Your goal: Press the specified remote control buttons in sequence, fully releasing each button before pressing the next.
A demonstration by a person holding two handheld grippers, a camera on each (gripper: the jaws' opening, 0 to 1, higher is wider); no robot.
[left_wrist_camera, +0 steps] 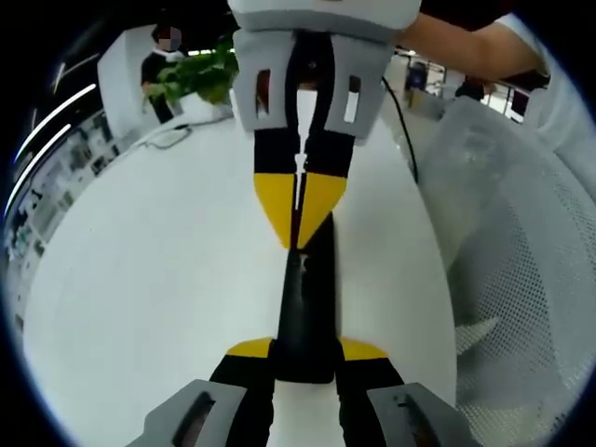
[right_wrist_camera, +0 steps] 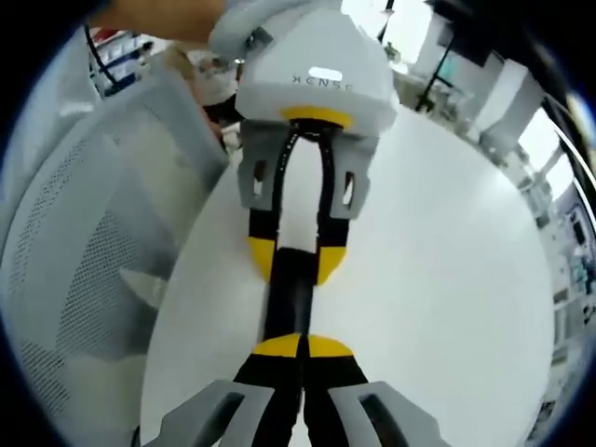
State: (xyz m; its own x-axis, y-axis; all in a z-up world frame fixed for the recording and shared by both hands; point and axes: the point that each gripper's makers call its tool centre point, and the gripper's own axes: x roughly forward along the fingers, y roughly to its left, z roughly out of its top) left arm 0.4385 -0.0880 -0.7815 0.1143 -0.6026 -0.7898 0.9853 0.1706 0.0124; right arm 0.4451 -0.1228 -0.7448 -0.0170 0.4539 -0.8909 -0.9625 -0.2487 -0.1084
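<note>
the left gripper rises from the bottom of the left gripper view with its yellow-tipped jaws parted and clamped on the near end of the remote control. facing it from above, the right gripper points down with its jaws pressed together, tips meeting the remote's far end. in the right gripper view the right gripper has its jaws together, and the left gripper grips the remote control. a bare forearm reaches in behind the right gripper.
</note>
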